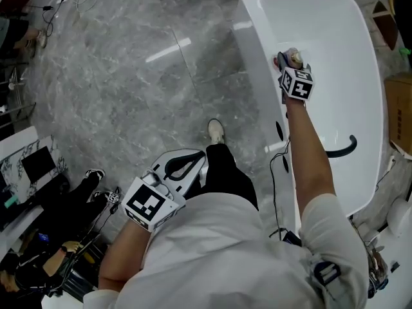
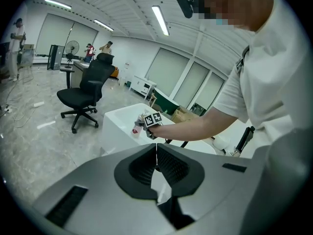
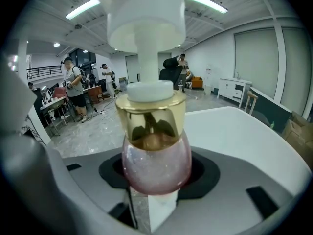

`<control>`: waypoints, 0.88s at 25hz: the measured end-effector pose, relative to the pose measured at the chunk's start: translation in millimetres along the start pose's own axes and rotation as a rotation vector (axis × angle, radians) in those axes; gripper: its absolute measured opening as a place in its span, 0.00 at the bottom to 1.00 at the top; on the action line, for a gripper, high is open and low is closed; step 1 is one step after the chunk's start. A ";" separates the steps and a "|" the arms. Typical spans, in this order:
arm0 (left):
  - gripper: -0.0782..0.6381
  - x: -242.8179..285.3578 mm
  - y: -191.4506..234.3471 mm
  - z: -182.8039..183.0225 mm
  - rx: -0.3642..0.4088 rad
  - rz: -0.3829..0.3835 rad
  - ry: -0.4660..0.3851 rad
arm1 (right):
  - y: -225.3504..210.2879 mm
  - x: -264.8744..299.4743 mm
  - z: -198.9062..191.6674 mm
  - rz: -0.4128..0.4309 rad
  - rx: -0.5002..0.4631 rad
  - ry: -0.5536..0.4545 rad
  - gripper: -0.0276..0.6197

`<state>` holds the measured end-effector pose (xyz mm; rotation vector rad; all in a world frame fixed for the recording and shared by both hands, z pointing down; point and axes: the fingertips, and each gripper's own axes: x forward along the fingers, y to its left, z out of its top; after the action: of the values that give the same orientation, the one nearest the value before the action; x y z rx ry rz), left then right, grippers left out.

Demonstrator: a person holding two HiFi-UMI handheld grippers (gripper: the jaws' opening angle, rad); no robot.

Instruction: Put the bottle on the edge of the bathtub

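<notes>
Step in hand: placing. The bottle is carried to the tub, not yet let go.

- Right gripper (image 1: 291, 62): arm stretched out over the long side of the bathtub (image 1: 254, 40) nearest the person. Jaws stand wide and clamped on the bottle (image 1: 294, 57).
- Right gripper view: the bottle (image 3: 155, 153) sits upright between the jaws of the right gripper (image 3: 156, 175), gripped at its round pink belly. It has a gold collar and a white pump top above. The white bathtub (image 3: 234, 126) spreads out behind it.
- Under the bottle, the gap between the jaws shows grey floor on one side and white tub on the other. So it sits about over the rim's outer edge.
- Cannot tell whether the base touches the rim or hangs just above it.
- Left gripper (image 1: 182, 167): held back at the person's waist, well away from the bathtub. In its own view the left gripper (image 2: 156, 163) has its jaws together, with nothing between them.

Next move, as I judge it:
- Bring the base flat onto the rim, shifted a little toward the basin so it rests fully on the rim.
- Open the jaws slowly and draw straight back.
- Rim looks narrow and rounded, and the bottle is round-bellied and top-heavy with that pump. A nudge on release could tip it into the basin or onto the floor.
</notes>
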<state>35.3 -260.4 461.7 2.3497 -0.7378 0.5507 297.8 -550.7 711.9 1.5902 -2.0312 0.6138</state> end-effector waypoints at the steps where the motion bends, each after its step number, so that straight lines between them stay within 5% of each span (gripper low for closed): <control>1: 0.14 1.4 1.2 -0.1 -0.002 0.002 0.002 | -1.0 4.1 1.1 -0.001 0.003 -0.002 0.39; 22: 0.14 -3.3 7.8 -3.8 -0.013 -0.003 -0.009 | 5.9 25.0 8.7 -0.037 -0.025 -0.001 0.41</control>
<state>27.2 -261.8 466.0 2.3428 -0.7404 0.5328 286.1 -573.7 720.3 1.6098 -1.9985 0.5712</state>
